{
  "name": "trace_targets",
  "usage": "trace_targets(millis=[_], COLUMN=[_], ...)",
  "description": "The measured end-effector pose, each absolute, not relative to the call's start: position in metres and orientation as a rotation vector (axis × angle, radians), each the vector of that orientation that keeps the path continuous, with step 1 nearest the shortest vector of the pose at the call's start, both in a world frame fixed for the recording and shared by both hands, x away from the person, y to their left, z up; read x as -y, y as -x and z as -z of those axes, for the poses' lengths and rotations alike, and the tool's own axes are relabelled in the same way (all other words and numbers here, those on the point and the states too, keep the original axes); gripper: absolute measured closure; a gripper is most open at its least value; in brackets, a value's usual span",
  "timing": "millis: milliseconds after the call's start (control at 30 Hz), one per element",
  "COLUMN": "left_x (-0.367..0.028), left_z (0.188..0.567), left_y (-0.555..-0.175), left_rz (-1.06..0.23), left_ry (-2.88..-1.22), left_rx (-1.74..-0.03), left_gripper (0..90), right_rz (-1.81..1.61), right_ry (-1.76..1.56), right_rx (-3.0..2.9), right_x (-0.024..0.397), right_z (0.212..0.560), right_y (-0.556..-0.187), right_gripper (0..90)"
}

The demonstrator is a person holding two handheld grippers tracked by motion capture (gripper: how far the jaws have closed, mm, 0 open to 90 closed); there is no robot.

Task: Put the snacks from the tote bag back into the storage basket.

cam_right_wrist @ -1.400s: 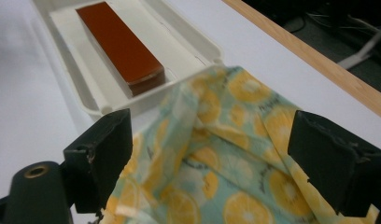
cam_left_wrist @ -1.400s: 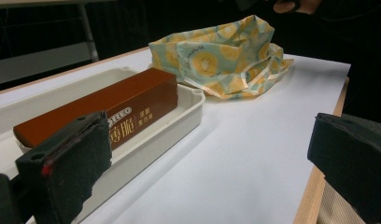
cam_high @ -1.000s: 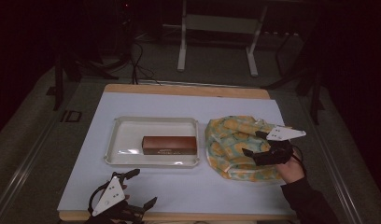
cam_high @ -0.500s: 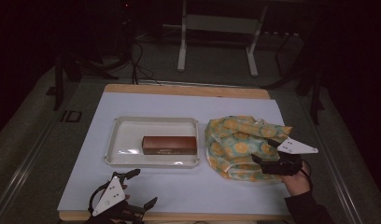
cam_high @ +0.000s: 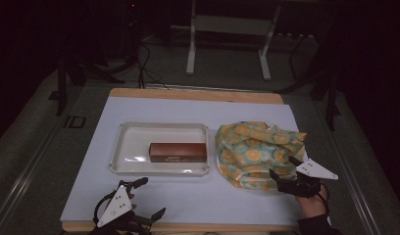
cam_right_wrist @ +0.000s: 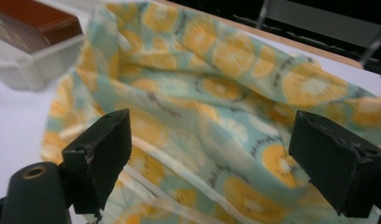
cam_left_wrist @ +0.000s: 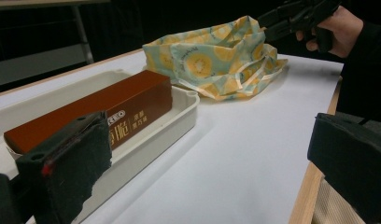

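A: What do we see first, biggest thing down?

B: We see the white table (cam_high: 188, 200) across the middle of the high view. On it, left of centre, sits a white tray (cam_high: 120, 147), and inside the tray a brown box (cam_high: 178, 152) lies flat toward the tray's right side.

A: And right of the tray?

B: A crumpled cloth (cam_high: 254, 152) printed with orange slices on pale green, lying just beside the tray.

A: Where are our grippers?

B: The right gripper (cam_high: 285, 171) is at lower right, jaws spread wide at the cloth's near edge; in its own view nothing lies between them but cloth behind. The left gripper (cam_high: 151, 196) rests at lower left near the table's front edge, jaws apart too, gripping nothing.
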State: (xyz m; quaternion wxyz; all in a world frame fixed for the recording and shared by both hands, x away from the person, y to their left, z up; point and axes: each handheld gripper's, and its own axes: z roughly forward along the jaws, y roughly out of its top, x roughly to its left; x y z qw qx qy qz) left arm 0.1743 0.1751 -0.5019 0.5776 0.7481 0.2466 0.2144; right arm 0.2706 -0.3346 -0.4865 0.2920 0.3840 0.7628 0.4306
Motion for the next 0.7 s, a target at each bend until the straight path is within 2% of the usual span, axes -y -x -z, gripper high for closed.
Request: trace_targets(millis=[700], left_x=[-0.174], left_z=[0.502], left_y=[-0.173], left_rz=[-0.495], left_ry=[-1.755], left_rx=[-0.562], left_gripper=[0.0], right_rz=[-1.071], right_ry=[-1.113], right_rx=[-1.932], right_x=[0.344], right_z=[0.502], right_y=[-0.253], right_gripper=[10.7])
